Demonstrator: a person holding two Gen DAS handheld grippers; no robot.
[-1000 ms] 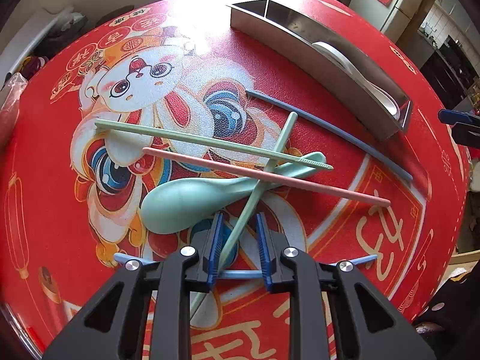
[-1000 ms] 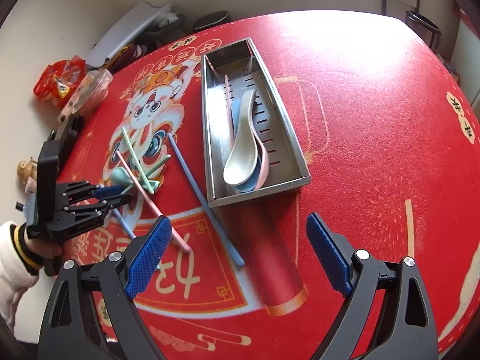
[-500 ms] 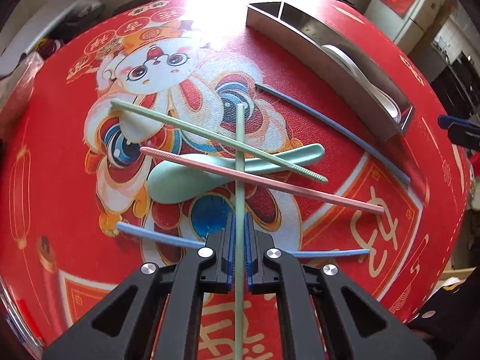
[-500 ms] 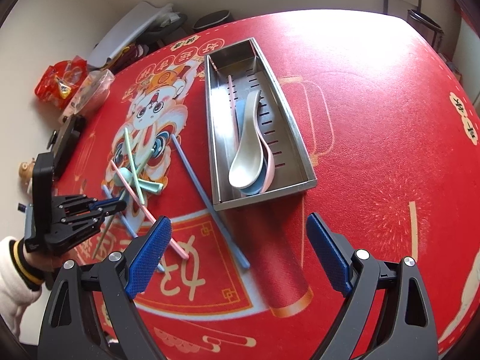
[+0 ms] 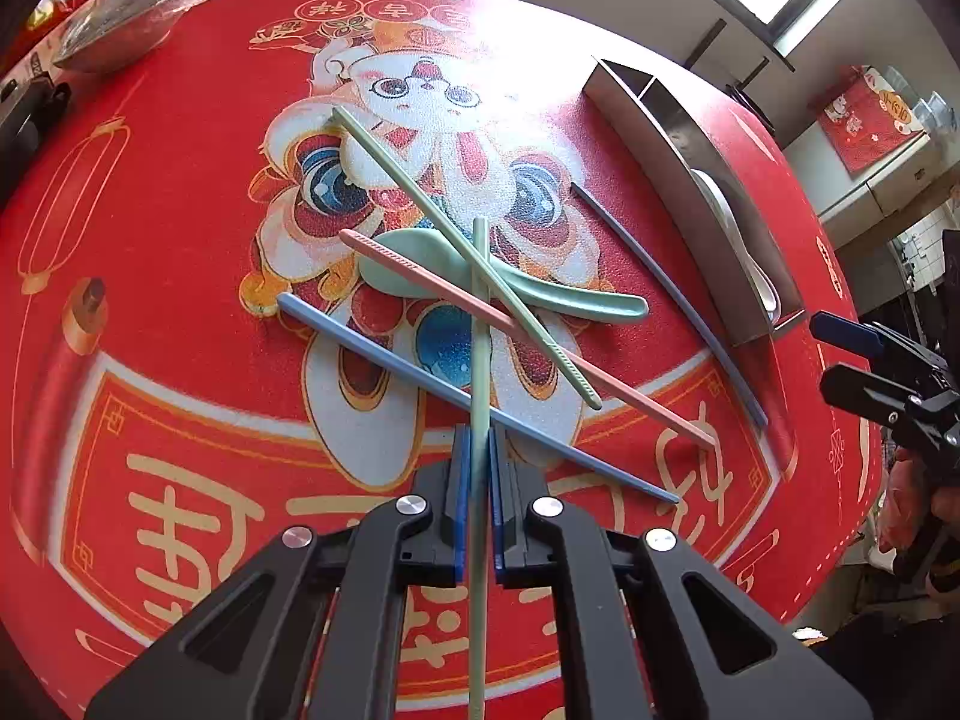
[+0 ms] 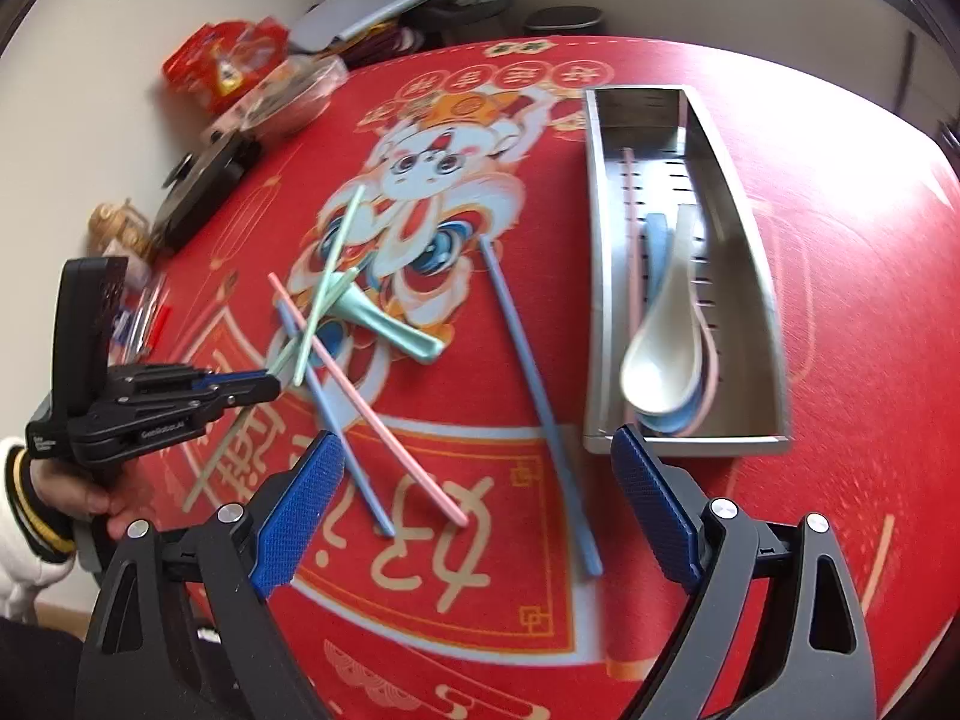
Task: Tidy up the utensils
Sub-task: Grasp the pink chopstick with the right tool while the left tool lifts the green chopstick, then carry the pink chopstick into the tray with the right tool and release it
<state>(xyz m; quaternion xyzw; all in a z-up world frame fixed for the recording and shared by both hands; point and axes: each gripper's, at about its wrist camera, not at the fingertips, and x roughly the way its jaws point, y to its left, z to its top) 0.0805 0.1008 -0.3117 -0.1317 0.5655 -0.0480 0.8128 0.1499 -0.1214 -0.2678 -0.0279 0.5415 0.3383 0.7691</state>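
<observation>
My left gripper [image 5: 478,450] is shut on a green chopstick [image 5: 479,324], which runs forward between its jaws and lies over the pile. The pile holds a second green chopstick [image 5: 456,240], a pink chopstick [image 5: 540,339], a blue chopstick [image 5: 432,381] and a green spoon [image 5: 540,291]. Another blue chopstick [image 5: 672,294] lies beside the steel tray [image 5: 660,132]. In the right wrist view the tray [image 6: 600,276] holds a white spoon [image 6: 666,348] over other spoons. My right gripper [image 6: 474,516] is open and empty, near the table's front, right of the left gripper [image 6: 270,387].
A red printed mat [image 6: 840,360] covers the round table. Plastic packets [image 6: 240,66], a clear bag [image 6: 288,96] and a black device [image 6: 204,180] sit at the far left edge. A grey case [image 6: 384,0] lies beyond them.
My left gripper closed on the green chopstick a second ago and has since swung it leftward and lifted its near end. My right gripper moved closer to the table.
</observation>
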